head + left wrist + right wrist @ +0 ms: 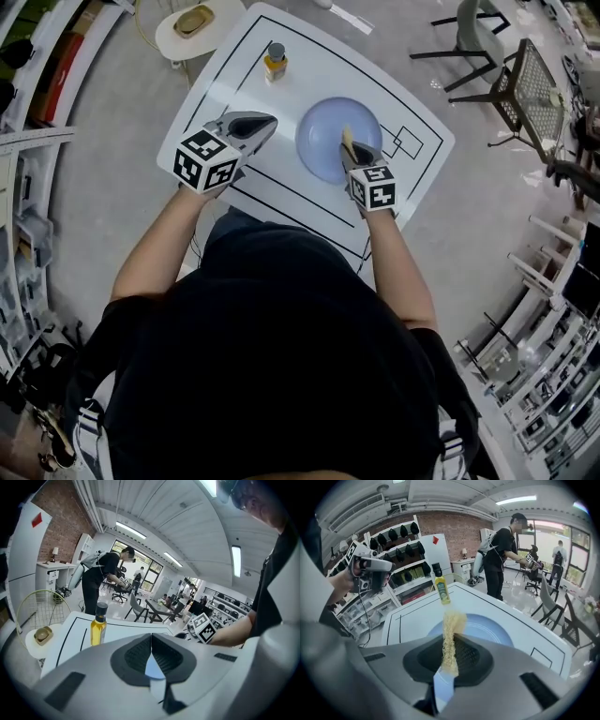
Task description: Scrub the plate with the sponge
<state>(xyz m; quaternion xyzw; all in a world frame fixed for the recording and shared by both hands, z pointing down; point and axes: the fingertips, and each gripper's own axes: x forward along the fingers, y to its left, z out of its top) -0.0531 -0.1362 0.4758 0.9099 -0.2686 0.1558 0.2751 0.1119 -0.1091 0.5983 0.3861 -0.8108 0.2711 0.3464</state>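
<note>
A pale blue plate (323, 141) lies on the white table (309, 70), inside the black outline. My right gripper (351, 150) hangs over the plate's right half, shut on a thin yellow sponge (348, 142) held on edge. In the right gripper view the sponge (451, 634) stands pinched between the jaws, with the plate (487, 630) just beyond it. My left gripper (265, 125) is left of the plate, above the table, shut with nothing in it. From the left gripper view (151, 645) a sliver of blue shows below the closed jaws.
A small bottle of yellow liquid (275, 62) stands at the table's far side, also seen as a bottle (98, 626) ahead of the left gripper. A round white stool with a tan dish (195, 21) sits off the table's far left. Chairs (511, 80) stand to the right; a person (501, 559) stands beyond the table.
</note>
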